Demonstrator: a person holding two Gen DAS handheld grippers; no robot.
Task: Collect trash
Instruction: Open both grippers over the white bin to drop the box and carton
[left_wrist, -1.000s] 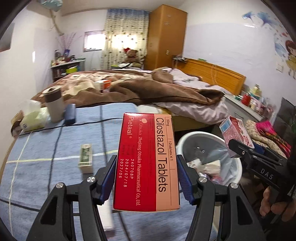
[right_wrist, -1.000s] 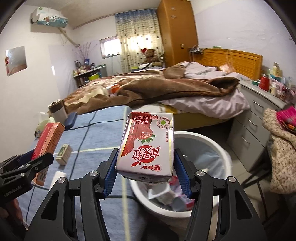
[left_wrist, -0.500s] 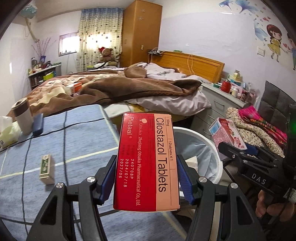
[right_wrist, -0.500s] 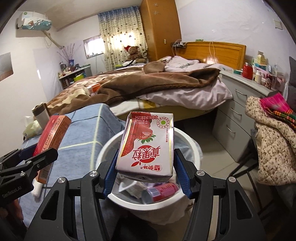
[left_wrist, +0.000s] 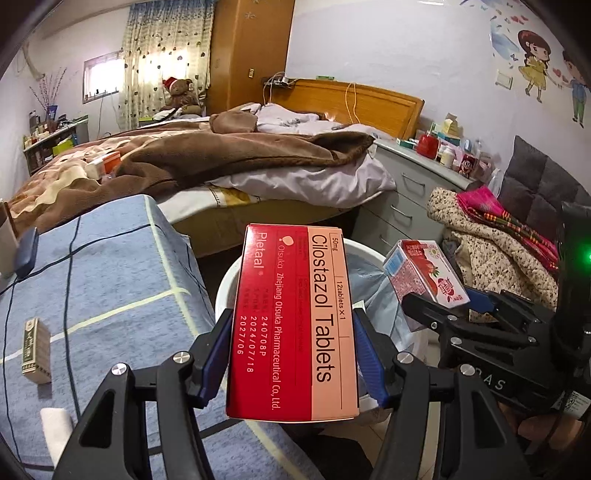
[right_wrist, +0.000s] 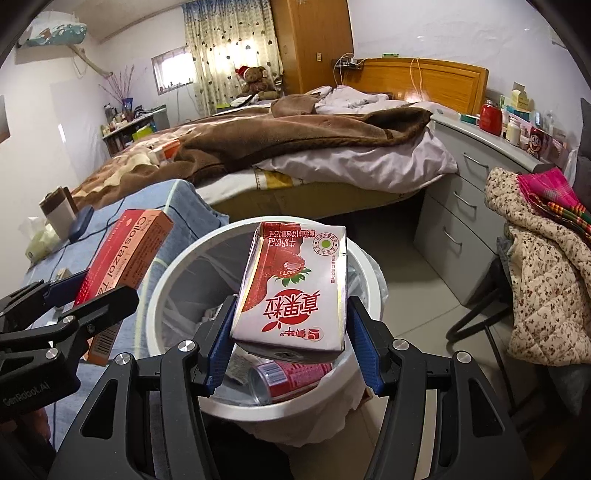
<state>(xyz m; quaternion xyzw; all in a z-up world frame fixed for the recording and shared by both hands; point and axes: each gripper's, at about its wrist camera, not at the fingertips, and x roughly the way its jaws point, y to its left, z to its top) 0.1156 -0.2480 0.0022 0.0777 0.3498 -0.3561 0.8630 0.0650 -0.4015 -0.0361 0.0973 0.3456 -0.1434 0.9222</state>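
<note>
My left gripper is shut on a red Cilostazol tablet box and holds it upright near the rim of the white trash bin. The box also shows in the right wrist view. My right gripper is shut on a red and white milk carton, held directly above the bin. The carton also shows in the left wrist view. The bin has a plastic liner and holds a red can and other trash.
A blue-covered table at left carries a small green box, a white roll and a black cable. A bed, grey drawers and a chair with clothes surround the bin.
Both grippers have swung right from over the table toward the bin, each still holding its item. The carton now hangs over the bin's opening and the tablet box is at its rim.
</note>
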